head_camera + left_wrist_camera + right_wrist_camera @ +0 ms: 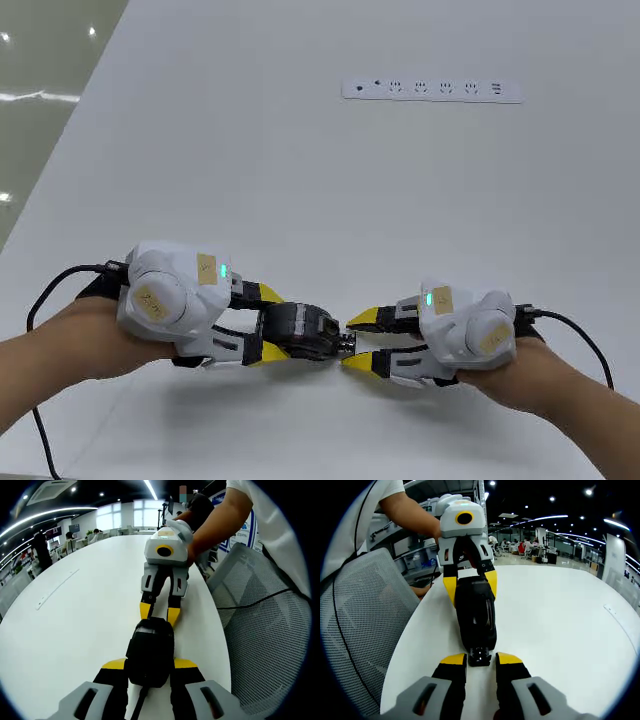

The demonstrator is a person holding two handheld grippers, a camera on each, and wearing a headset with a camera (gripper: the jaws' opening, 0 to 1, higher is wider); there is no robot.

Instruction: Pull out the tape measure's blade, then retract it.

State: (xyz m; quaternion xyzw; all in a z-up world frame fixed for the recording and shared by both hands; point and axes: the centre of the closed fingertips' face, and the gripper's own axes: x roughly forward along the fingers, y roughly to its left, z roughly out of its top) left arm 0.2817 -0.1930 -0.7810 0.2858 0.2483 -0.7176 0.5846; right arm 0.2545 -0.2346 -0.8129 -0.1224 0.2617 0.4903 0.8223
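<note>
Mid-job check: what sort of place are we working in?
Likely an open-plan office: a long white table, a mesh office chair beside it, and people at desks under ceiling lights.

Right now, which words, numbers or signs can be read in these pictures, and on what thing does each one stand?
Nothing can be read with certainty.
Tan stickers on the left gripper and the right gripper: marks too faint to read.
Power strip: marks too small to read.
Tape measure: no label that shows.

Bright, even ceiling light washes the white worktop; soft shadows pool at 6 o'clock. Both gripper views bend at their edges.
</note>
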